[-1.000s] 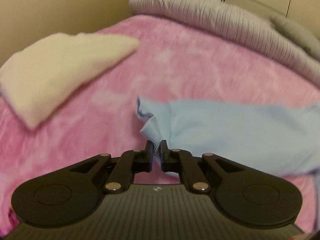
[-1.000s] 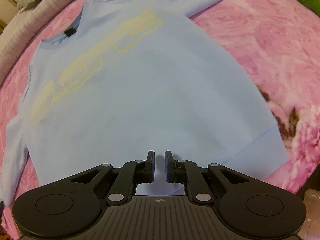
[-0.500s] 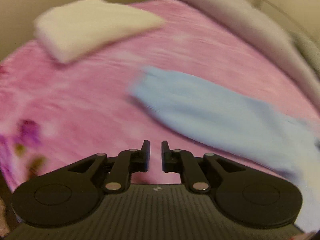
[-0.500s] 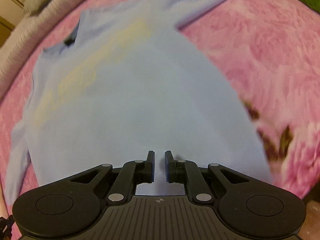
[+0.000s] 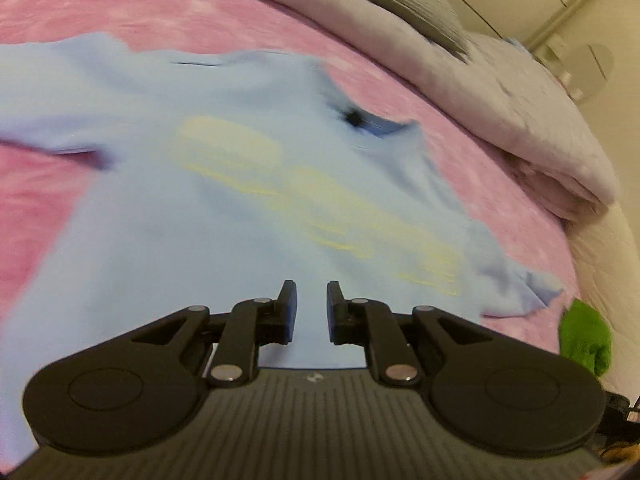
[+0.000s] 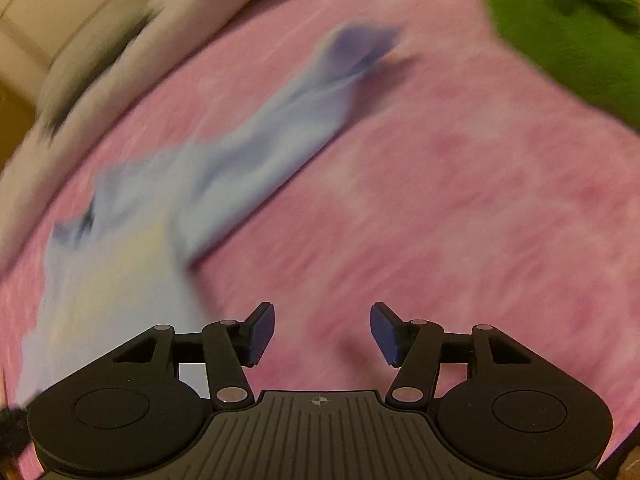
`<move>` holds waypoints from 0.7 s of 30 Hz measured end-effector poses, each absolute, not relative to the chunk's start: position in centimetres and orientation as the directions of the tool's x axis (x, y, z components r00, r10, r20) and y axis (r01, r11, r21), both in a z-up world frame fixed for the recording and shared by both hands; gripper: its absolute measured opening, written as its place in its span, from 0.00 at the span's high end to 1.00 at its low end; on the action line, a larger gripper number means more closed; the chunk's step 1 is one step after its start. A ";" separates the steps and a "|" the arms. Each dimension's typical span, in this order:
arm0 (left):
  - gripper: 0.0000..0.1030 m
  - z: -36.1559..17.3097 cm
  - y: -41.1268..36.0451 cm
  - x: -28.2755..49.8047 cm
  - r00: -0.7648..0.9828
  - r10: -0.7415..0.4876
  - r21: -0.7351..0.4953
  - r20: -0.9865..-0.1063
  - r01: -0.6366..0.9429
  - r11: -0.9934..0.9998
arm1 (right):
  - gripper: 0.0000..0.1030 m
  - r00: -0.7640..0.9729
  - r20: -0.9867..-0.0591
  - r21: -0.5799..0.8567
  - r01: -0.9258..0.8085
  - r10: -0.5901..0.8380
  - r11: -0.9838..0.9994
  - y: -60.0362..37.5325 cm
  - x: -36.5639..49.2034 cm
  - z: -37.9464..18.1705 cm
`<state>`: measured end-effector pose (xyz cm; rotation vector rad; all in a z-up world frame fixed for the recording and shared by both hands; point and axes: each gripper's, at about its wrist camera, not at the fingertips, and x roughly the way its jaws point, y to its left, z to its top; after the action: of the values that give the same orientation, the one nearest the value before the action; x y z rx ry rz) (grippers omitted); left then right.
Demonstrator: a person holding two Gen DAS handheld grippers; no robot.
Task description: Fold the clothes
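Light-blue sweatshirt [image 5: 208, 208] lying spread flat, print upward, on the pink blanket [image 5: 248, 12] of the bed. Left gripper [image 5: 307, 306] above its lower body, fingers opening, nothing between them. Right gripper [image 6: 322, 332] over bare blanket, fingers opening wide, empty. Green garment [image 6: 568, 36] beyond.

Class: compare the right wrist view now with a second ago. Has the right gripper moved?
Yes. The right gripper, jaws opening and empty, has swung right, off the blue shirt and over the pink blanket, toward the green garment.
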<state>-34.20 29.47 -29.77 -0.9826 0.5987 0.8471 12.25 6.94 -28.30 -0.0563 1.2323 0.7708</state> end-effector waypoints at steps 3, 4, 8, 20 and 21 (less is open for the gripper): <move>0.90 -29.2 30.0 -31.3 0.547 0.340 -0.449 -0.765 -0.831 0.327 | 0.45 0.178 -0.825 0.378 -0.532 0.537 0.758 6.2 16.7 -27.8; 0.90 -29.0 30.3 -30.7 0.547 0.342 -0.444 -0.764 -0.831 0.336 | 0.49 0.211 -0.819 0.352 -0.551 0.534 0.757 6.4 17.9 -27.7; 0.90 -28.0 31.0 -27.3 0.563 0.319 -0.425 -0.762 -0.807 0.409 | 0.52 0.287 -0.804 0.219 -0.670 0.520 0.709 8.0 21.4 -27.8; 0.89 -30.5 32.0 -10.7 0.614 0.134 -0.437 -0.778 -0.681 0.587 | 0.51 0.331 -0.801 -0.107 -0.899 0.499 0.424 11.7 25.7 -31.9; 0.89 -30.6 32.1 -9.4 0.616 0.122 -0.431 -0.778 -0.665 0.610 | 0.51 0.332 -0.796 -0.123 -0.907 0.506 0.402 12.1 26.1 -32.2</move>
<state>-9.37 32.14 -30.65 -0.7896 0.7809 0.5117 26.12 12.10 -32.21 -0.6318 0.7515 1.0072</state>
